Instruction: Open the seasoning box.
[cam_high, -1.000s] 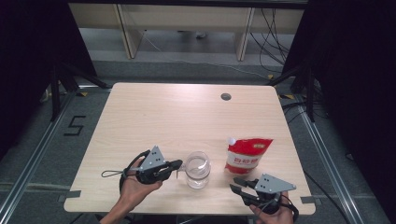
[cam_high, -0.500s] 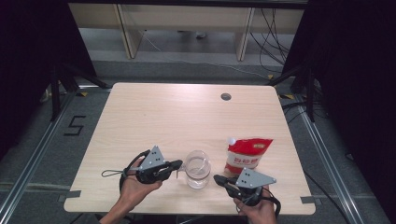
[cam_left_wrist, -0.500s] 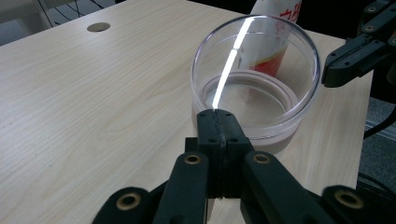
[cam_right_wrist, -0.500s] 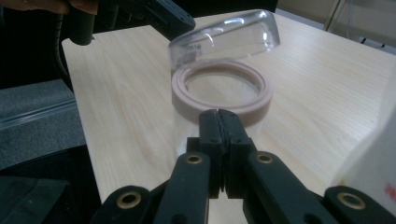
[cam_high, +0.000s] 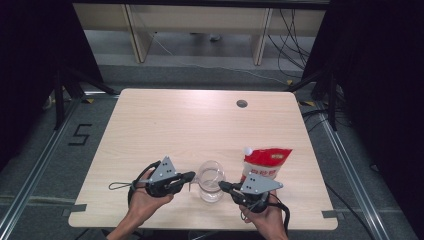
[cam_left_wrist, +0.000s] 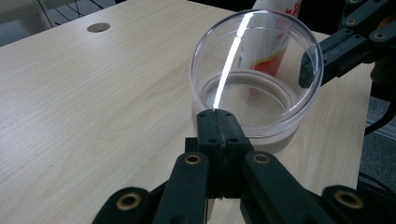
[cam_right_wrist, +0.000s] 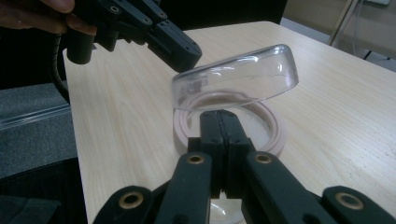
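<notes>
Both tongs (cam_high: 191, 176) (cam_high: 223, 185) flank jar (cam_high: 210, 181) rim.

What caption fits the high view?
Two shut hand-held grippers, left and right, flank a clear jar.

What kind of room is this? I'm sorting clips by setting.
Probably a lab or recording workspace: a bare wooden table ringed by black curtains, loose cables on the floor, floor rails.
</notes>
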